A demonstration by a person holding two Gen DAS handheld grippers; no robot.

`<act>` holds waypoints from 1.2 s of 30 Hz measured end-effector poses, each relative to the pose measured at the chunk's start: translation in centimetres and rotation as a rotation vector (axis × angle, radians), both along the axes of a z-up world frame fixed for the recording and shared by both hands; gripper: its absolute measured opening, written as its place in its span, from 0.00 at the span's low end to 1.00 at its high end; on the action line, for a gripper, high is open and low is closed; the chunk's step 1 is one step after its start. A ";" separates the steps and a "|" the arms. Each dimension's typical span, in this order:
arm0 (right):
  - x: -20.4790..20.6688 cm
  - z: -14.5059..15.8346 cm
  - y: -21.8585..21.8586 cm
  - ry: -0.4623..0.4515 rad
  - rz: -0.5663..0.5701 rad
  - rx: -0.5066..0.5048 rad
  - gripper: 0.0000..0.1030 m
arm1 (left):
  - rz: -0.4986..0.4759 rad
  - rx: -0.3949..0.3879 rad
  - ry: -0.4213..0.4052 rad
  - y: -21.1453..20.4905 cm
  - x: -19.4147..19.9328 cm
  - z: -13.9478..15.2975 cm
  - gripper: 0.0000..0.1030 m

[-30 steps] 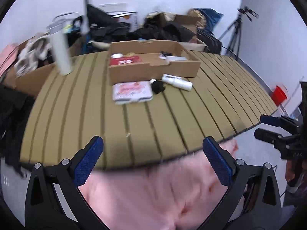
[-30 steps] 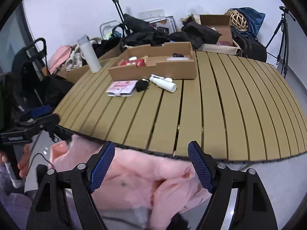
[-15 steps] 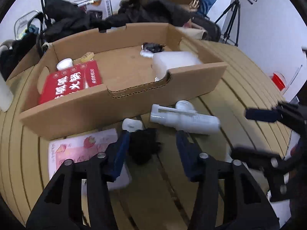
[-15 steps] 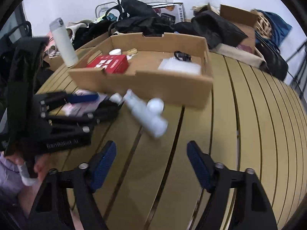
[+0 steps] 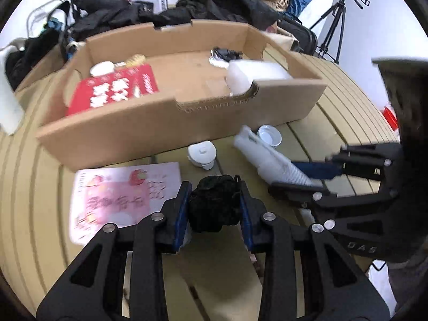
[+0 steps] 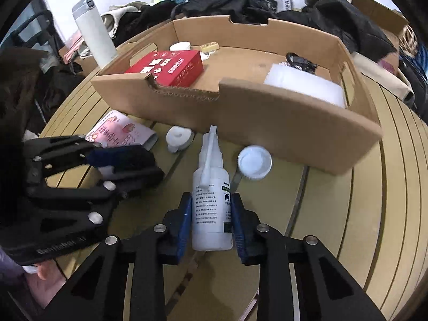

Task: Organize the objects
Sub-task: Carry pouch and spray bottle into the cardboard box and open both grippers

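While both sets of jaws are closing, a thing is already seen between each pair. The left hand-held gripper (image 5: 214, 200) is narrowed around a small black bundle (image 5: 214, 203), whose sides are touched by the blue pads; the bundle lies on the slatted surface (image 5: 40, 187) just in front of the cardboard box (image 5: 165, 117), which is taken here as the landmark. The right hand-held gripper (image 6: 211, 214) is narrowed on a white squeeze bottle (image 6: 210, 208), which is laid on the surface in front of the box with its long nozzle pointed toward the box's front wall; the printed body is pressed from both sides by the pads. A round white cap (image 6: 254, 161) is seen just in front of the box wall, beside the bottle's shoulder. A small white lidded piece (image 6: 178, 137) is placed close to the same wall, between the bottle and a pink printed packet (image 5: 120, 198), which is laid flat in front of the box's left half. Inside the box, a red carton (image 6: 168, 68) is held at the left end and a translucent white container (image 6: 305, 88) at the right end, with a black cable (image 6: 299, 61) behind it. A white flask (image 6: 92, 32) is stood upright beyond the box's left end.
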State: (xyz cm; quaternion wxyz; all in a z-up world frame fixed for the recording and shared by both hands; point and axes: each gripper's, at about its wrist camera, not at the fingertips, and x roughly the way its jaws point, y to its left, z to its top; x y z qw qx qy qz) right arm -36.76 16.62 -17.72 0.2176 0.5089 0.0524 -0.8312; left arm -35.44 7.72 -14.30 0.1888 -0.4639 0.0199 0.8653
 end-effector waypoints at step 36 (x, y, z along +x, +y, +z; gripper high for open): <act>15.3 14.6 0.5 0.170 -0.100 -0.106 0.30 | 0.088 0.251 0.073 -5.7 8.7 15.4 0.29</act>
